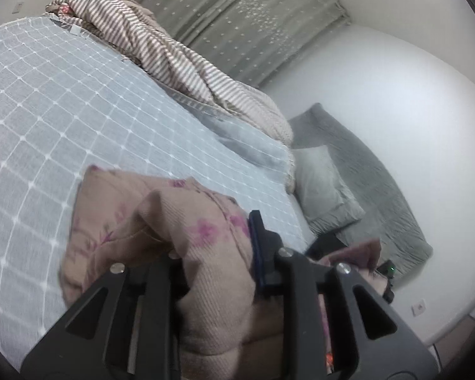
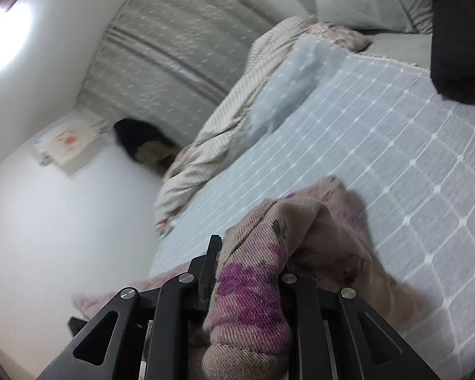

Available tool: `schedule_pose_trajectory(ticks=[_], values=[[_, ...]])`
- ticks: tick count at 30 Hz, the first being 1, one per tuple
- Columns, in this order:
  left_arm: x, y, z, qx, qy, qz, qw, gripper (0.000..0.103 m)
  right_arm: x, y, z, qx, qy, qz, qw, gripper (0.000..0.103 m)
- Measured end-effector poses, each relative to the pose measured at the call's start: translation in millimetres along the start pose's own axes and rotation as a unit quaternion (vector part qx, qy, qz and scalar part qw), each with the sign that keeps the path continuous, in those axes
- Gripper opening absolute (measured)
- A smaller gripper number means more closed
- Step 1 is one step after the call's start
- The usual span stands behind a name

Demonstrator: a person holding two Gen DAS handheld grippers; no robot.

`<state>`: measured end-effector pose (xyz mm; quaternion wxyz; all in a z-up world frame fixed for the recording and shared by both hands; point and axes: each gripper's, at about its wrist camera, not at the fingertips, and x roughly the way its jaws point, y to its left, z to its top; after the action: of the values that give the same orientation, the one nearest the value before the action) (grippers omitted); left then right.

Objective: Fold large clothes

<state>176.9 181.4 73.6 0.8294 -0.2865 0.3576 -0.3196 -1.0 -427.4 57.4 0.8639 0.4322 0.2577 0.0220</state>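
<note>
A beige knitted garment with magenta flowers [image 1: 120,221] hangs bunched over the blue bedspread with a white grid [image 1: 63,110]. My left gripper [image 1: 215,240] is shut on a thick fold of it; the cloth covers the left finger and only the right finger [image 1: 259,237] shows. In the right wrist view the same garment [image 2: 332,237] drapes down onto the bedspread [image 2: 395,142]. My right gripper [image 2: 251,253] is shut on a wad of it, with the left finger [image 2: 212,262] showing and the other buried in cloth.
A striped brown-and-white blanket [image 1: 161,50] lies heaped along the bed's far side, before a grey curtain [image 1: 237,25]. A grey pillow [image 1: 326,183] and grey quilt [image 1: 380,183] lie beside the bed. A dark shape [image 2: 459,31] fills the right wrist view's upper right corner.
</note>
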Motion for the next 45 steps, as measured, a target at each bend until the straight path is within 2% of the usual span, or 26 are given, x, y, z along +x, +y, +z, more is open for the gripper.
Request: schedule_pose_trajectory(ticks=[2, 4, 6, 9, 10, 12, 15, 17, 19, 22, 24, 26, 29, 30, 31, 33, 35, 36, 38, 40, 42, 43, 45], values=[[33, 12, 11, -0.002, 0.003, 0.025, 0.9997, 0.029, 27, -12, 13, 0.014, -0.005, -0.032, 0.999, 0.021], [68, 26, 14, 0.004, 0.007, 0.057, 0.9983, 0.030, 63, -26, 20, 0.028, 0.009, -0.068, 0.997, 0.022], [103, 47, 9, 0.003, 0.022, 0.081, 0.9965, 0.032, 101, -43, 19, 0.040, 0.027, -0.112, 0.993, 0.024], [134, 73, -7, 0.008, 0.039, 0.111, 0.9930, 0.035, 136, -67, 8, 0.042, 0.041, -0.150, 0.987, 0.025], [144, 86, -14, 0.003, 0.042, 0.115, 0.9925, 0.036, 146, -73, 3, 0.029, 0.041, -0.160, 0.986, 0.025], [145, 96, -18, -0.008, 0.034, 0.099, 0.9945, 0.038, 156, -76, -5, -0.003, 0.027, -0.170, 0.985, 0.027], [133, 100, -15, -0.021, 0.037, 0.052, 0.9977, 0.049, 152, -70, -15, -0.058, 0.010, -0.165, 0.984, 0.031], [124, 92, -9, -0.015, 0.039, 0.043, 0.9982, 0.058, 144, -64, -12, -0.063, 0.022, -0.154, 0.986, 0.036], [112, 82, -4, -0.006, 0.033, 0.040, 0.9986, 0.076, 134, -58, -4, -0.045, 0.028, -0.122, 0.991, 0.047], [80, 64, -3, 0.031, -0.022, 0.046, 0.9982, 0.088, 110, -51, 2, -0.026, 0.015, -0.076, 0.997, 0.058], [60, 54, -3, 0.062, -0.050, 0.050, 0.9955, 0.094, 90, -40, 3, -0.042, -0.007, -0.069, 0.997, 0.063], [51, 49, -2, 0.085, -0.060, 0.049, 0.9933, 0.094, 76, -27, 5, -0.074, -0.034, -0.070, 0.994, 0.066], [58, 47, -1, 0.119, -0.043, 0.026, 0.9917, 0.094, 55, -16, 6, -0.126, -0.061, -0.060, 0.988, 0.066], [69, 48, -1, 0.127, -0.016, 0.018, 0.9915, 0.094, 55, -14, 5, -0.142, -0.051, -0.052, 0.987, 0.066], [88, 48, -2, 0.139, 0.035, 0.015, 0.9896, 0.094, 60, -14, 5, -0.152, -0.032, -0.048, 0.987, 0.066], [118, 50, -5, 0.157, 0.088, 0.036, 0.9830, 0.094, 82, -13, 2, -0.171, 0.017, -0.067, 0.983, 0.066], [158, 54, -9, 0.180, 0.147, 0.063, 0.9706, 0.094, 118, -13, -2, -0.198, 0.078, -0.107, 0.971, 0.066], [174, 58, -9, 0.182, 0.166, 0.071, 0.9666, 0.094, 141, -17, -3, -0.206, 0.117, -0.119, 0.964, 0.066], [202, 67, -2, 0.183, 0.186, 0.097, 0.9604, 0.094, 168, -27, 0, -0.200, 0.145, -0.123, 0.961, 0.065], [213, 69, 11, 0.189, 0.175, 0.127, 0.9579, 0.094, 177, -42, 9, -0.184, 0.125, -0.128, 0.966, 0.060], [213, 71, 31, 0.188, 0.142, 0.168, 0.9572, 0.091, 172, -53, 21, -0.170, 0.071, -0.155, 0.970, 0.057], [209, 73, 40, 0.179, 0.124, 0.190, 0.9573, 0.091, 166, -57, 27, -0.158, 0.043, -0.174, 0.971, 0.057], [194, 78, 49, 0.164, 0.097, 0.209, 0.9592, 0.091, 147, -62, 35, -0.137, 0.005, -0.196, 0.971, 0.060]])
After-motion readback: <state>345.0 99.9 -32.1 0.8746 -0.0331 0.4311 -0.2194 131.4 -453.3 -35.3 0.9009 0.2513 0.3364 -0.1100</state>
